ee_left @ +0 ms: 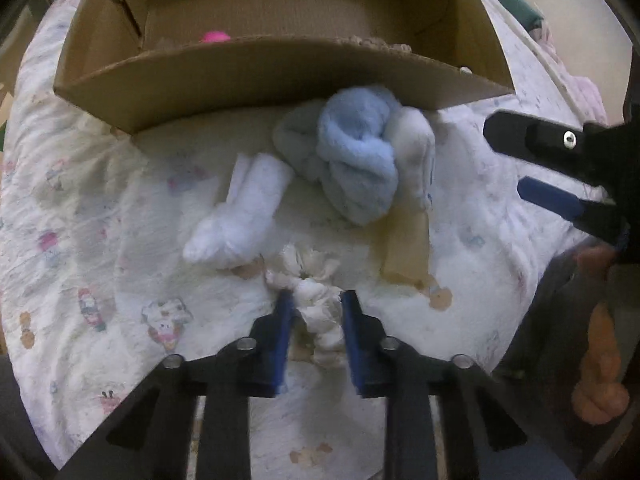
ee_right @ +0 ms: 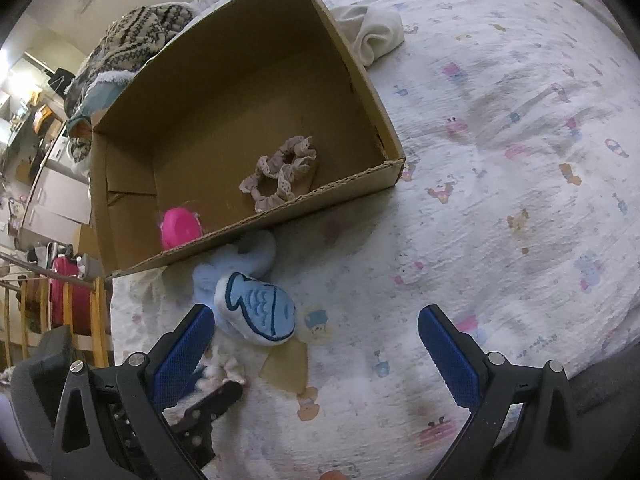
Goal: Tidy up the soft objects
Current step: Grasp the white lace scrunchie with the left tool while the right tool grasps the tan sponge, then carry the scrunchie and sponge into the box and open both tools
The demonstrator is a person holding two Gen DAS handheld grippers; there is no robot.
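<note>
Pinching white scrunchie [ee_left: 316, 300] in left gripper [ee_left: 316, 312], soft, squashy, light; right gripper [ee_right: 316, 344] gaping empty near bed's edge

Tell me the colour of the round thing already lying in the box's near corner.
Bright pink; the right wrist view shows it best, inside the cardboard box.

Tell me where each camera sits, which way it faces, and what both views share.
Left wrist: on the left tool, facing steeply down at the bedspread; its fingers pinch a white scrunchie; the right tool shows.
Right wrist: on the right tool, open, facing down toward the cardboard box.
Shared: box, blue fluffy sock, scrunchie.
</note>
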